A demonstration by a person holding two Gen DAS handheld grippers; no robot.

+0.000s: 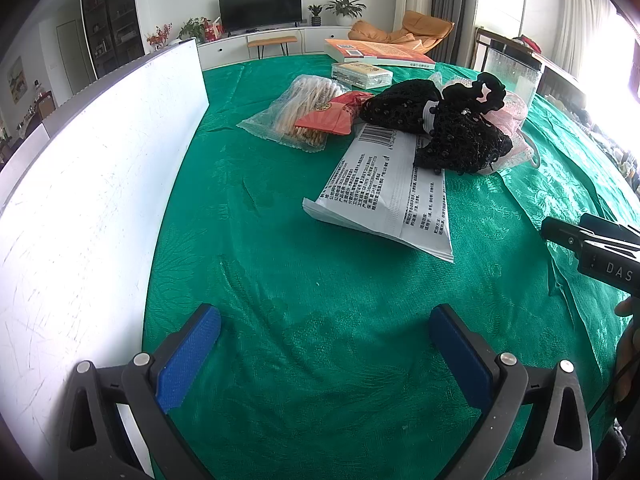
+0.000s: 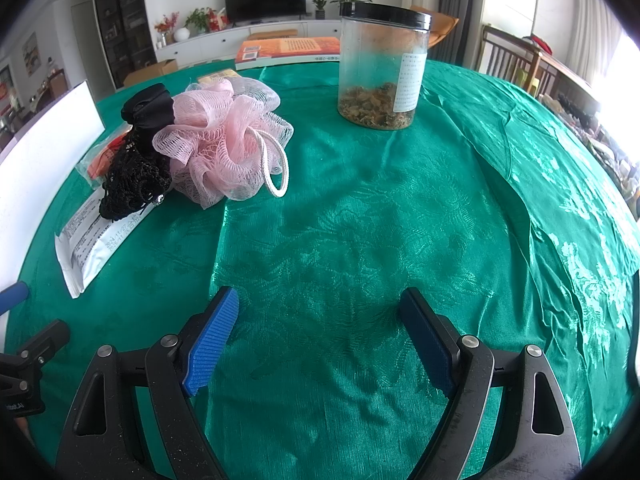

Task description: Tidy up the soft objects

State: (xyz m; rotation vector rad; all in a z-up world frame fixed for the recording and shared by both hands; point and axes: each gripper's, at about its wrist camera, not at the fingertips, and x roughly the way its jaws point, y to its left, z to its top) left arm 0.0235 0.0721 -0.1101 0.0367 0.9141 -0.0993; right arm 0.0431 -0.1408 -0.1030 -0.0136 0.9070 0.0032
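Pink mesh bath pouf point(image 2: 224, 140) touching black lace fabric bundle point(image 2: 136, 168), both on green tablecloth point(image 2: 360, 220)

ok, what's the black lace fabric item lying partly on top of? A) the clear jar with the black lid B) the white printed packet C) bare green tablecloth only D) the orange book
B: the black lace fabric item overlaps the upper end of the white printed packet, beside the pink mesh bath pouf.
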